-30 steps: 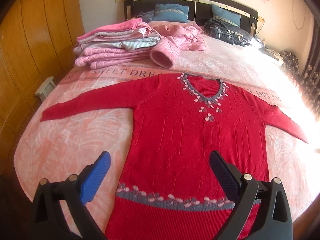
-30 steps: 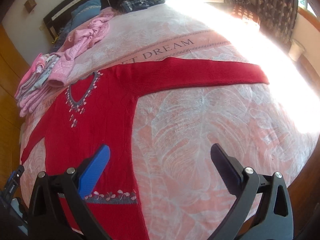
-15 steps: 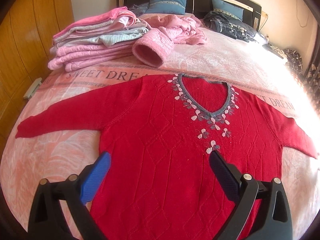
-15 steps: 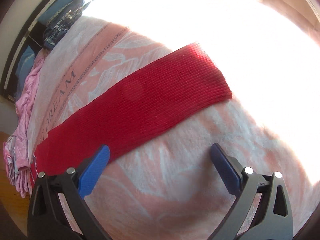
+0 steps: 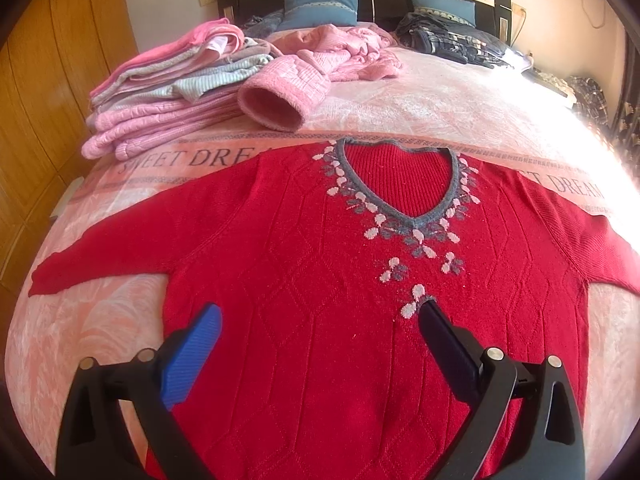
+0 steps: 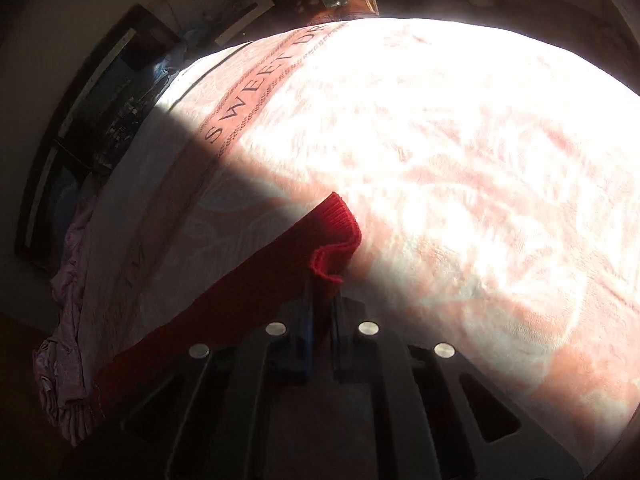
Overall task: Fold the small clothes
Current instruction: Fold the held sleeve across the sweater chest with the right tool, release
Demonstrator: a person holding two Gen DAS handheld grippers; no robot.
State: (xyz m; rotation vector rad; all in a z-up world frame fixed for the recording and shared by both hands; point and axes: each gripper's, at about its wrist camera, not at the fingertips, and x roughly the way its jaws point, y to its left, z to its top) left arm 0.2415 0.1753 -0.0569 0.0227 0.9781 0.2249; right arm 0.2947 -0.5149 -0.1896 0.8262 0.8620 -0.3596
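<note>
A red knit sweater [image 5: 320, 264] with a grey V-neck and pink flower trim lies flat, front up, on the pink bedspread [image 5: 460, 108], both sleeves spread out sideways. My left gripper [image 5: 320, 322] hovers open over the sweater's chest, blue pad on the left, dark pad on the right, nothing between them. In the right wrist view, my right gripper [image 6: 322, 300] is shut on the cuff end of the sweater's right sleeve [image 6: 256, 292], which bunches up at the fingertips.
A stack of folded pink and grey clothes [image 5: 168, 92] sits at the bed's back left, with a loose pink garment [image 5: 320, 60] beside it. Dark clothes [image 5: 452, 44] lie near the headboard. Wooden wardrobe panels [image 5: 52, 92] stand left. Strong sunlight washes out the bed's right side.
My left gripper moved forward over the sweater toward the neckline and stayed open. My right gripper closed in on the right sleeve's cuff and shut on it.
</note>
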